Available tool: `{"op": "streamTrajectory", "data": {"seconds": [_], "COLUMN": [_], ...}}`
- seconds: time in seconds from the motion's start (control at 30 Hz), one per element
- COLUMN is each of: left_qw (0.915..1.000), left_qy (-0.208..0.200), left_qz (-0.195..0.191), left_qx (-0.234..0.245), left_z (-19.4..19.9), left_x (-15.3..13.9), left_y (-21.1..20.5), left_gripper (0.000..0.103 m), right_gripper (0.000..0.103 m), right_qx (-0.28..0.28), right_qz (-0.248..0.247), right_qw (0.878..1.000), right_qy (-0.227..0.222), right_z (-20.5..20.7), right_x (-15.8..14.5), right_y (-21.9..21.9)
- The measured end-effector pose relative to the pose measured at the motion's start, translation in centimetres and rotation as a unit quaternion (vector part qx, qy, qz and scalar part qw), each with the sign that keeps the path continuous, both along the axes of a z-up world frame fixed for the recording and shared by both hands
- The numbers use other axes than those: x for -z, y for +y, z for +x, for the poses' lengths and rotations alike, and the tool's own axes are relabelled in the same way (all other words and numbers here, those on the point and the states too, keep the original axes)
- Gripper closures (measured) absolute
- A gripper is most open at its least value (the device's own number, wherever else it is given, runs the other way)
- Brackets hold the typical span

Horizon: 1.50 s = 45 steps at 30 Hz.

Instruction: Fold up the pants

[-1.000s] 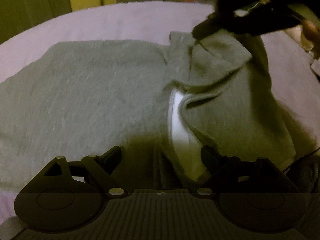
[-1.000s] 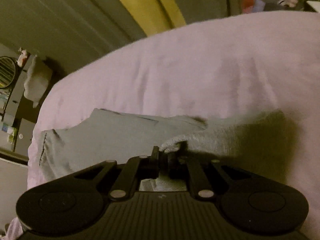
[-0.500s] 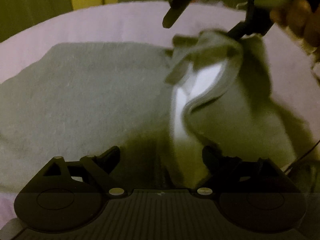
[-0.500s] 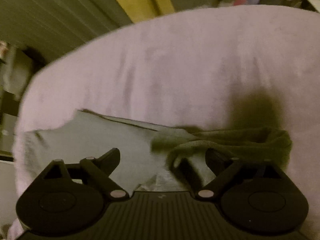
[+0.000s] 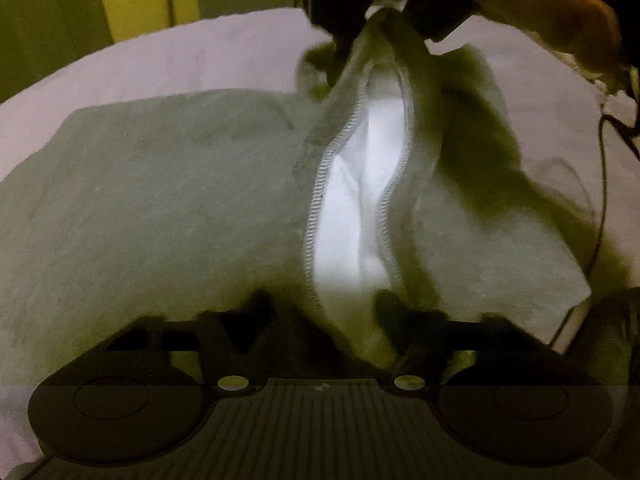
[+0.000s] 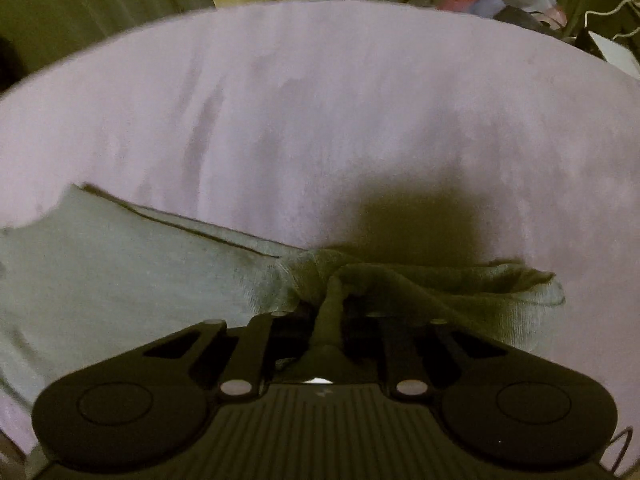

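Pants (image 5: 160, 208) lie flat on the bed (image 5: 200, 52). From my left tool's camera, my left gripper (image 5: 320, 312) is spread wide around the white lining, holding nothing. From my right tool's camera, my right gripper (image 6: 330, 312) pinches a bunched edge, lifted up. I think the fold is starting; next I carry it across.
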<state>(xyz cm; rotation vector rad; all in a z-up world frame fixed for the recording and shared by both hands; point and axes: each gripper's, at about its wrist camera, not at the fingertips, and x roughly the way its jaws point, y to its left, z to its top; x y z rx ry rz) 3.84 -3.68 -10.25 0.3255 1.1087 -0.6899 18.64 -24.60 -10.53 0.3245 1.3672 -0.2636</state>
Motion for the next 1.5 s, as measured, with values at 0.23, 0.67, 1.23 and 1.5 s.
{"op": "streamTrajectory", "data": {"seconds": [0.23, 0.67, 1.23, 1.5], "left_qw": [0.9991, 0.9946, 0.9865, 0.9797], "left_qy": [-0.038, -0.051, 0.035, 0.051], "left_qz": [-0.013, -0.016, -0.008, -0.022], "left_qx": [0.010, -0.089, -0.160, -0.193], "left_z": [-1.6, -1.2, 2.5, 3.7], "left_x": [-0.9, -3.8, -0.8, -1.4], "left_y": [-0.3, 3.2, 6.1, 7.8], "left_gripper": [0.086, 0.089, 0.071, 0.059], "right_gripper": [0.091, 0.091, 0.061, 0.015], "right_qx": [0.031, -0.007, -0.015, 0.047], "right_qz": [0.064, 0.087, 0.108, 0.167], "right_qw": [0.989, 0.981, 0.989, 0.972], "right_qy": [-0.131, -0.173, -0.098, -0.160], "right_z": [-6.6, -4.7, 2.9, -0.1], "right_x": [-5.3, -7.7, 1.3, -4.2], "right_y": [-2.1, -0.5, 3.5, -0.8]}}
